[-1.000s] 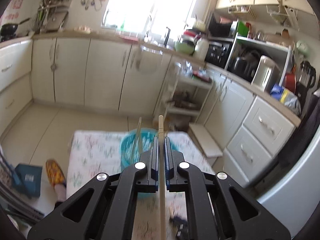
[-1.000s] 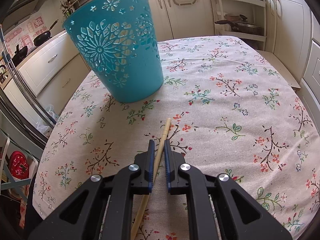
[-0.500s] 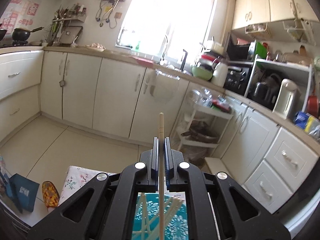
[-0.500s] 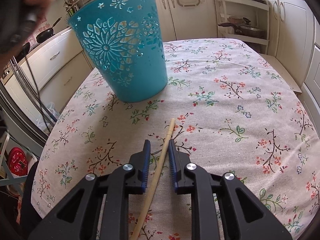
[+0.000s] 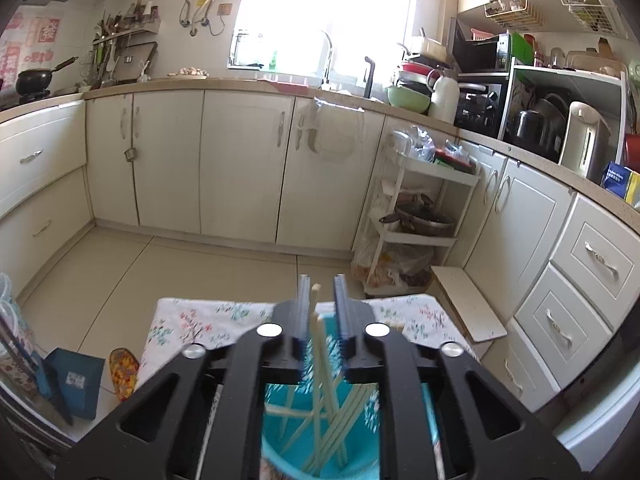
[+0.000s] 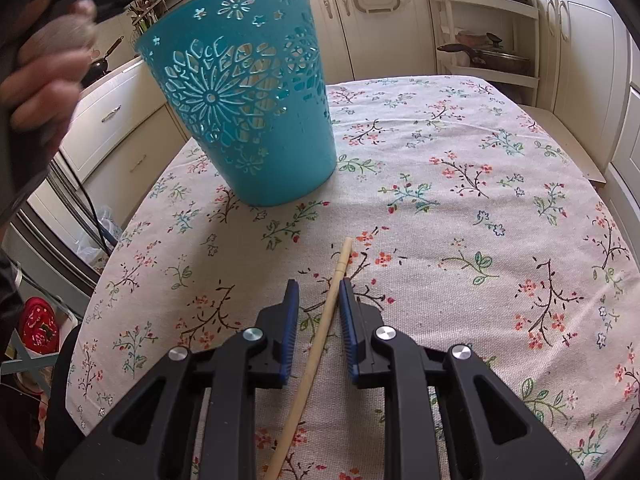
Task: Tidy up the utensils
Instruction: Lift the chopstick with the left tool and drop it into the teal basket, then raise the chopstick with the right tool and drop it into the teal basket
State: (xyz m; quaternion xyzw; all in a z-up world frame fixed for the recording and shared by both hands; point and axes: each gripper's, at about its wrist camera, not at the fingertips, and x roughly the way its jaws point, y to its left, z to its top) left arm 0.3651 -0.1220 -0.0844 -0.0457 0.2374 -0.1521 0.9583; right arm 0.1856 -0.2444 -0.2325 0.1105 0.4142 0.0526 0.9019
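In the left wrist view, the left gripper point(image 5: 322, 296) hung directly over the turquoise basket point(image 5: 276, 432). Its jaws had just been opening: half a second before they pinched a chopstick upright, and now that chopstick point(image 5: 313, 308) stood loose in the gap, its lower end already down among the other chopsticks point(image 5: 340, 412) leaning inside the basket. So the left gripper was released, and this piece looked delivered. This view looked straight down into the basket's mouth and showed its contents; the right gripper was out of sight.

In the right wrist view, the basket point(image 6: 248, 120) stood upright on the floral tablecloth point(image 6: 460, 208), its inside hidden behind the pierced wall. The right gripper point(image 6: 319, 292) hovered in front of the basket, jaws slightly wider than a second earlier, straddling a single chopstick point(image 6: 320, 344) lying flat on the cloth; the pads point(image 6: 292, 320) did not press on it, so nothing was grasped. The person's hand point(image 6: 48, 80) on the left tool showed blurred beside the basket's rim. That lone chopstick seemed the next one to collect.
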